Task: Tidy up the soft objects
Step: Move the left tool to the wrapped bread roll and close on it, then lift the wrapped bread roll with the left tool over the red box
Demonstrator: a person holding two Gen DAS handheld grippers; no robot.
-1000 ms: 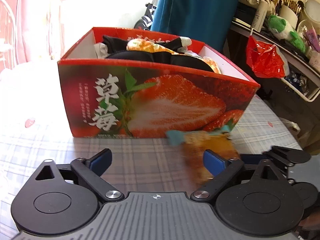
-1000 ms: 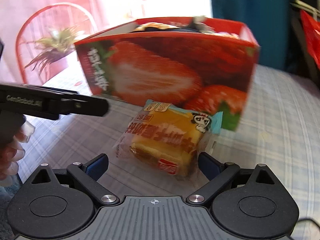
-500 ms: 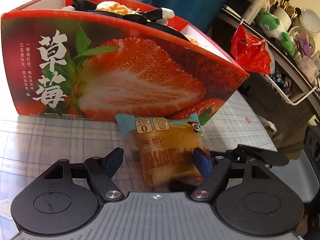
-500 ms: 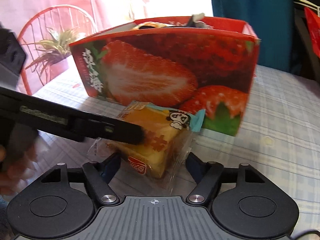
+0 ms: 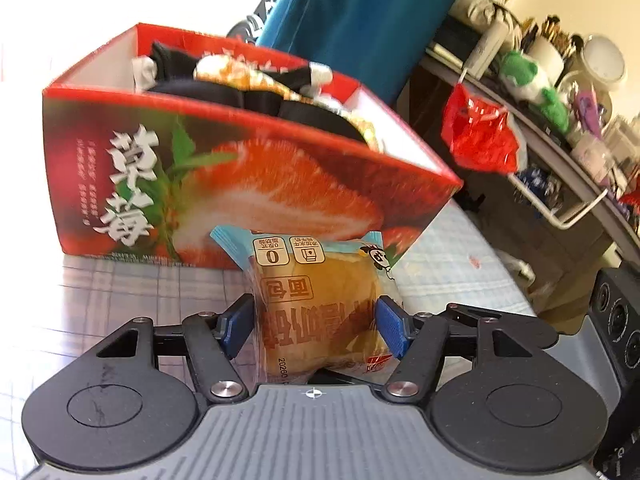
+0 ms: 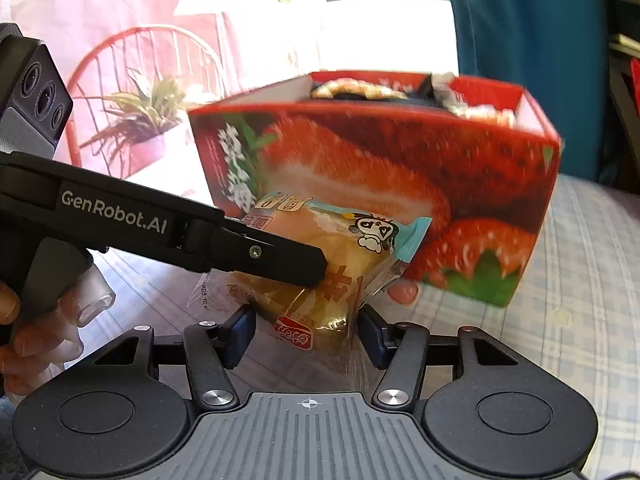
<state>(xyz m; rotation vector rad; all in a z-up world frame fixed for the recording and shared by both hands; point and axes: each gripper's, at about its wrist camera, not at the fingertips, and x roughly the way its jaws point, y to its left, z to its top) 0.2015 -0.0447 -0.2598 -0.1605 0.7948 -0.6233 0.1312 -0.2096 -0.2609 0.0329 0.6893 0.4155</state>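
- While both tools meet at one packet, the left gripper point(image 5: 316, 326) has its blue fingers point(image 5: 390, 330) clamped on the wrapped bread point(image 5: 320, 312), held just in front of the strawberry box point(image 5: 224, 184).
- From the right gripper point(image 6: 306, 334), the fingers point(image 6: 240, 330) stand slightly apart around the packet's lower end; whether they press it cannot be told.
- Dark and patterned soft items point(image 5: 256, 84) fill the box on the checked tabletop point(image 6: 580, 280).

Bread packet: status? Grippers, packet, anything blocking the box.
Left gripper shut on bread packet. Right gripper also closed on its wrapper. Packet in front of strawberry box, not in. Box already heaped with clothes; top open.
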